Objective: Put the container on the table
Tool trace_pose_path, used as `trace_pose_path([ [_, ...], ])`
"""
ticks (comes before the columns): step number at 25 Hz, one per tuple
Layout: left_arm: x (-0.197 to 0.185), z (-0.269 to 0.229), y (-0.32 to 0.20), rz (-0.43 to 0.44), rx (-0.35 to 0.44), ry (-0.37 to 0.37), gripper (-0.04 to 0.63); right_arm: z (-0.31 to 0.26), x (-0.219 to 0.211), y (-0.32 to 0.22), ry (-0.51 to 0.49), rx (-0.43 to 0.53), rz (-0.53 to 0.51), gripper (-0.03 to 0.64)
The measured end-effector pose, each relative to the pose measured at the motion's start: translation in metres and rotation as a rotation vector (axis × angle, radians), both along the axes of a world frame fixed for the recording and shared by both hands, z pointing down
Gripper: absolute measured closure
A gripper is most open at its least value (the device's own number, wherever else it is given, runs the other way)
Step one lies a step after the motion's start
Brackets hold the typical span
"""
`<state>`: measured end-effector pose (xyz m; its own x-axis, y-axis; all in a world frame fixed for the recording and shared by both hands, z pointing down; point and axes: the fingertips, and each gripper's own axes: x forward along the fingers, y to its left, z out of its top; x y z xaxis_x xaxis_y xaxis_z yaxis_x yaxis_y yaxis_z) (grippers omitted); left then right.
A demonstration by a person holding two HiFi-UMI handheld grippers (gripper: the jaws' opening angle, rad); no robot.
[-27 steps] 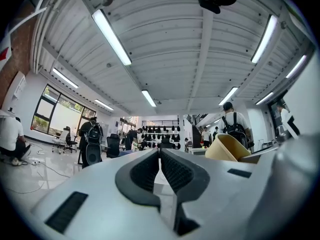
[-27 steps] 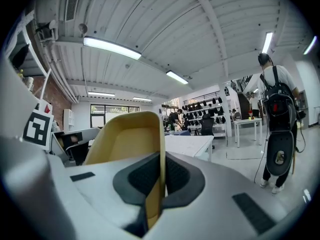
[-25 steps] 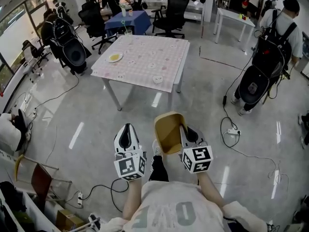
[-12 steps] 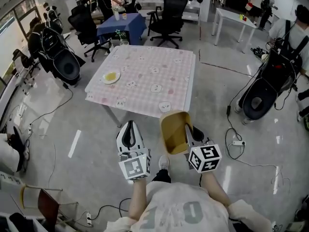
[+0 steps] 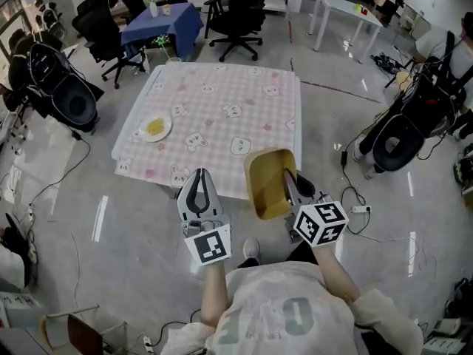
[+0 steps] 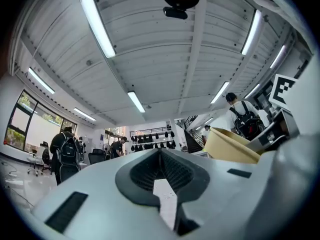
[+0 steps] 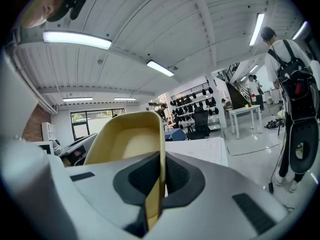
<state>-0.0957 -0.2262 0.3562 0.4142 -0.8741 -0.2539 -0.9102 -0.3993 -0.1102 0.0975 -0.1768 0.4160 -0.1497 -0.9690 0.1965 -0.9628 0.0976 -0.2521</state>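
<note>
A tan, open-topped container (image 5: 270,180) hangs in the air, tilted, with my right gripper (image 5: 290,186) shut on its side wall. In the right gripper view the container (image 7: 127,139) rises just ahead of the right gripper (image 7: 161,159), its wall pinched between the pads. My left gripper (image 5: 198,189) is beside it on the left, shut and holding nothing. From the left gripper (image 6: 161,156) the container (image 6: 227,146) shows at the right. Both gripper tips are at the near edge of the table (image 5: 222,95), which has a pink checked cloth.
A small plate with yellow food (image 5: 155,128) lies on the table's left side. Black office chairs (image 5: 240,9), a blue-covered table (image 5: 166,21) and a white table (image 5: 344,9) stand beyond. Black wheeled cases (image 5: 63,98) (image 5: 403,143) flank the table; cables and a power strip (image 5: 360,209) lie on the floor at right.
Both grippers, with the container in the right one, have moved forward across the floor to the table's near edge. The grip on the container is unchanged.
</note>
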Motion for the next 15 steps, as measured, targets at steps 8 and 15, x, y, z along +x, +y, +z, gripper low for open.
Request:
trace_pose_path([
  [8, -0.008, 0.01, -0.038, -0.013, -0.026, 0.011, 0.558, 0.003, 0.003, -0.062, -0.027, -0.039, 0.002, 0.586],
  [15, -0.006, 0.014, -0.064, -0.041, -0.087, 0.082, 0.558, 0.007, 0.013, -0.121, -0.144, -0.054, -0.055, 0.586],
])
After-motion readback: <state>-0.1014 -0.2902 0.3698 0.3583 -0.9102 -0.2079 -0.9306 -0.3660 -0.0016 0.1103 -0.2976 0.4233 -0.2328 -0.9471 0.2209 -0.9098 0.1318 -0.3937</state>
